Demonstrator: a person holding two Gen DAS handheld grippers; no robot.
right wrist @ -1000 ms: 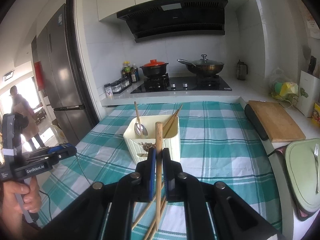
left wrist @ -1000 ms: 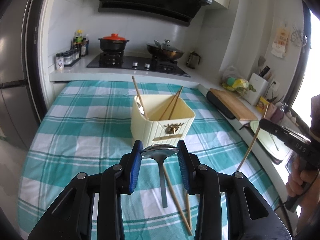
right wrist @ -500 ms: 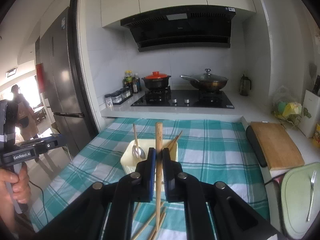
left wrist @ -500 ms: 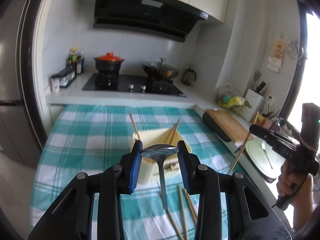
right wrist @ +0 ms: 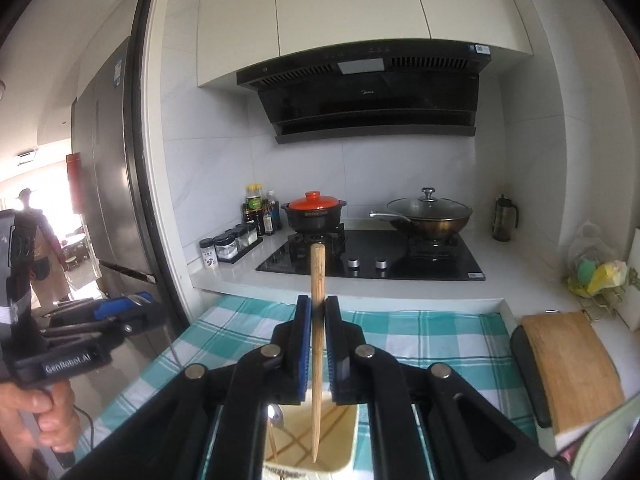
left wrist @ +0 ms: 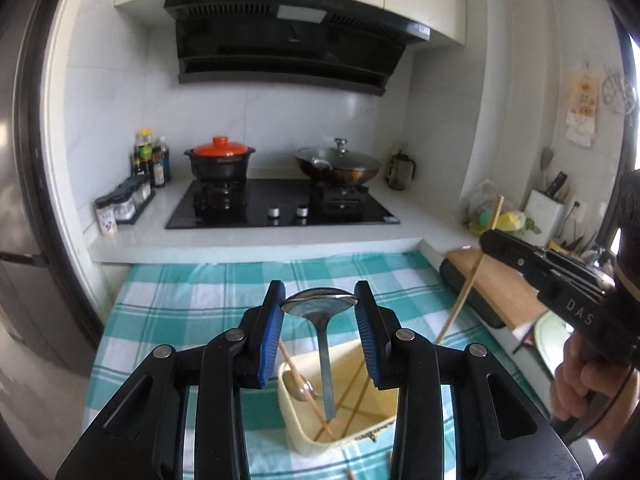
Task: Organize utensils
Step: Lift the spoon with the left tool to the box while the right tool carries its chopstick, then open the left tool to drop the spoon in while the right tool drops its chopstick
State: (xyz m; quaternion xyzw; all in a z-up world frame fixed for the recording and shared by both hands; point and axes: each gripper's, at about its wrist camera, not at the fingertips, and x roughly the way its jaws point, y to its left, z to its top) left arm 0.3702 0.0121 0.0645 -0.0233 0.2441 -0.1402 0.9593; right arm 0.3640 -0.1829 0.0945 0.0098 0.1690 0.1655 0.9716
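Here the left hand-held gripper (left wrist: 319,306) pinches a spoon (left wrist: 320,305), the right hand-held gripper (right wrist: 318,312) a chopstick (right wrist: 317,300).

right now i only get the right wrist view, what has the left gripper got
observer: the left gripper is shut on a spoon, pinched across its bowl.
operator: where does the handle go
observer: straight down, its end showing inside the cream holder.
operator: room for my chopstick too
observer: likely; only a second spoon and a few chopsticks lean inside.
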